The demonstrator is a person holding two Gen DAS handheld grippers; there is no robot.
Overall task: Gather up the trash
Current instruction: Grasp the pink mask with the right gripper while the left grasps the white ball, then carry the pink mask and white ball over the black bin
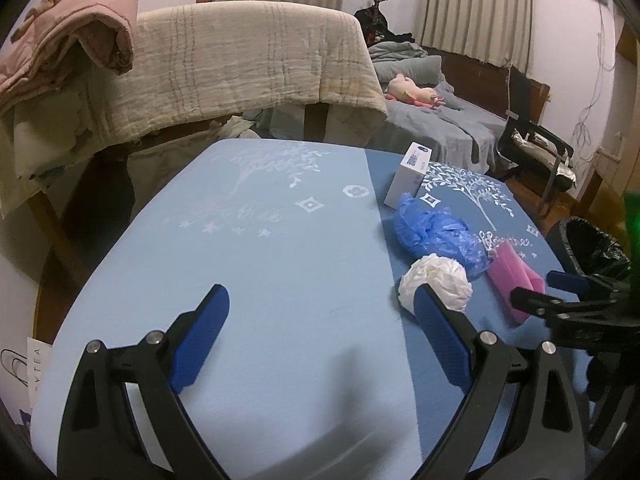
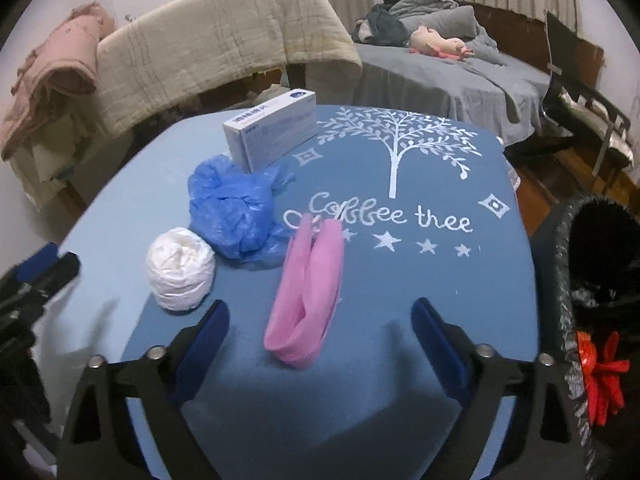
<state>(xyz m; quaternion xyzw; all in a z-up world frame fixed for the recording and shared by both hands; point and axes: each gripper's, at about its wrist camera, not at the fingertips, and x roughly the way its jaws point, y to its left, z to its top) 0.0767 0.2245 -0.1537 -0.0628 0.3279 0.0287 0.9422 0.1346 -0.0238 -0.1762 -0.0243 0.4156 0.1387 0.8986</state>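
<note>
Right gripper, jaws spread wide with nothing pressed between the pads, points down at the table. The near end of the pink folded strip lies in the gap between the two fingers, not yet touched by either; the rest of the strip runs away from the claw toward the printed lettering. Ahead and to the left of the claw sits the white crumpled ball, just beside the strip; beyond it the blue crumpled bag rests against the white carton, which stands farthest out. To the right of the claw, off the table edge, stands the bin with a black liner, a red scrap caught on its near side.

Left gripper, likewise open and empty, hovers over bare cloth; the white ball lies just beyond its right finger.

Step in hand, as judged: approach for picking up the pink strip. The next move calls for lowering the right claw until the pads flank the strip, closing on its soft folded end, then lifting and carrying it rightward to the bin. Three further items on the table remain to be collected.
</note>
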